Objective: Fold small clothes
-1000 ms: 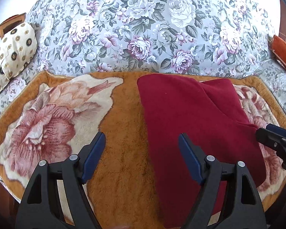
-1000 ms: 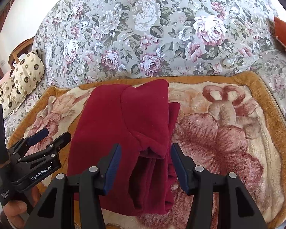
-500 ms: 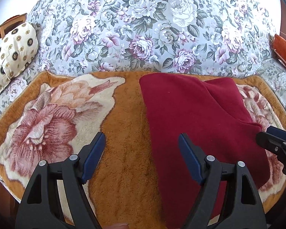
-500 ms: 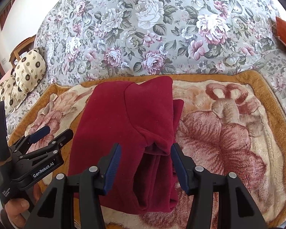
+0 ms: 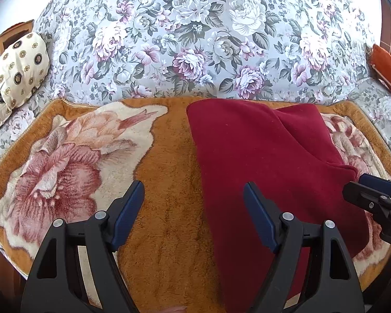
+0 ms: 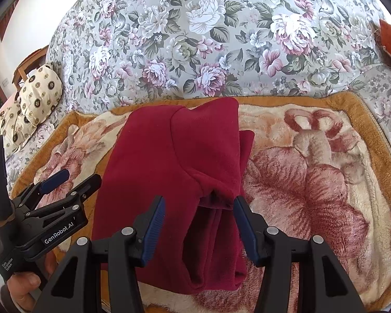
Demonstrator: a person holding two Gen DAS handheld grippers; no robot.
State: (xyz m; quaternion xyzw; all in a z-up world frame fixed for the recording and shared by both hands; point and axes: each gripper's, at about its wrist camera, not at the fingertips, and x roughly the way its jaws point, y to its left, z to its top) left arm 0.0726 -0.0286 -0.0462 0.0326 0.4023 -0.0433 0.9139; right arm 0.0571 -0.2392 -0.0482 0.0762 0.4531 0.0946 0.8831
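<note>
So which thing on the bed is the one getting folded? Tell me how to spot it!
Find the big bed with the grey flowery cover. On it lies a fuzzy orange blanket with giant pink roses. The dark red fleece garment lies on that blanket, partly folded, and it is the only plain thing there, with no pattern at all.

garment point(image 6: 169, 172) on blanket point(image 6: 312, 182), pillow point(image 6: 40, 92) far left

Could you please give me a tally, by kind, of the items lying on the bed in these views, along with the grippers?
Dark red garment, partly folded: 1
Orange plush blanket with rose print: 1
Cream patterned pillows: 2
Grippers: 2, the left gripper and the right gripper, both open
Total: 6
</note>
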